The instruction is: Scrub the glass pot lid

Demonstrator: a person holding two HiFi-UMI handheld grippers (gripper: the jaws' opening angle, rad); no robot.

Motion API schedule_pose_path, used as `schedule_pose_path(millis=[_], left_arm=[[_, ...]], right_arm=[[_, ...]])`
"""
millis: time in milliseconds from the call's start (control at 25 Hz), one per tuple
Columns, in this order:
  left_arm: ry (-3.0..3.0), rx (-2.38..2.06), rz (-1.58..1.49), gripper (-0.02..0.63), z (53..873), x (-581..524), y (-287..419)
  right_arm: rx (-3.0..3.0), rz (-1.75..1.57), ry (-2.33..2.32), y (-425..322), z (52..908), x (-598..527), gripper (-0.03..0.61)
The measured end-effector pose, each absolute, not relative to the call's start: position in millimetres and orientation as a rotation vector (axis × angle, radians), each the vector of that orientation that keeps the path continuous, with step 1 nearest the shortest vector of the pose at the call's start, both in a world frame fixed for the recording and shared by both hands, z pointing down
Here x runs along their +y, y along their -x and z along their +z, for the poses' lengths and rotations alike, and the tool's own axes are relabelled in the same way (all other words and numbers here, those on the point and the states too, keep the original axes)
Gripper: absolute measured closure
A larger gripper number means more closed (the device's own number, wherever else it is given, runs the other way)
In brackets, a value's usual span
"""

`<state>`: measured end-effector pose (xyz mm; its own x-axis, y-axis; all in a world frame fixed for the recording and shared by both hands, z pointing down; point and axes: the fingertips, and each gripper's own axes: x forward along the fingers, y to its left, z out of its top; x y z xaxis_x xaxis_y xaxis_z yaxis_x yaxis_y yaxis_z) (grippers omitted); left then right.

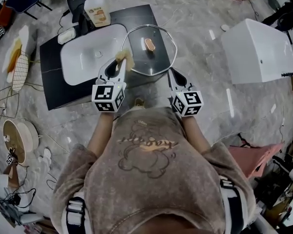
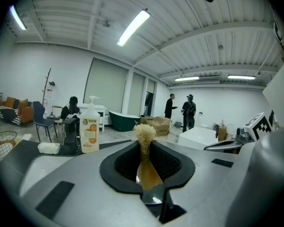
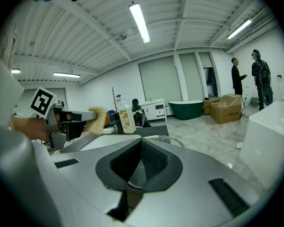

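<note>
The glass pot lid, metal-rimmed with a brown knob, hangs over the right part of the black counter. My right gripper is shut on the lid's near right rim; in the right gripper view the rim curves out from between the closed jaws. My left gripper is shut on a tan fibrous scrubber, at the lid's left edge above the sink's right side. In the left gripper view the scrubber sticks up from the jaws. It also shows in the right gripper view.
A white sink basin is set in the counter. A soap pump bottle and a small white block stand at its far edge. A big white box sits on the floor to the right. People stand far off.
</note>
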<state>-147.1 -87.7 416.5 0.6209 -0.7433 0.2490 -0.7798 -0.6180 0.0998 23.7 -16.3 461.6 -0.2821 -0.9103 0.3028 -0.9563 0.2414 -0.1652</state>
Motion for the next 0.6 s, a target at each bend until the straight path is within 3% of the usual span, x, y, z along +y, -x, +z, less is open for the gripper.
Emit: schedule_pose_path(millis=[600], left_arm=[[-2.572, -1.331, 0.257, 0.546, 416, -131, 129]], right_arm=[[-2.403, 0.462, -1.665, -46, 460, -84, 0.578]])
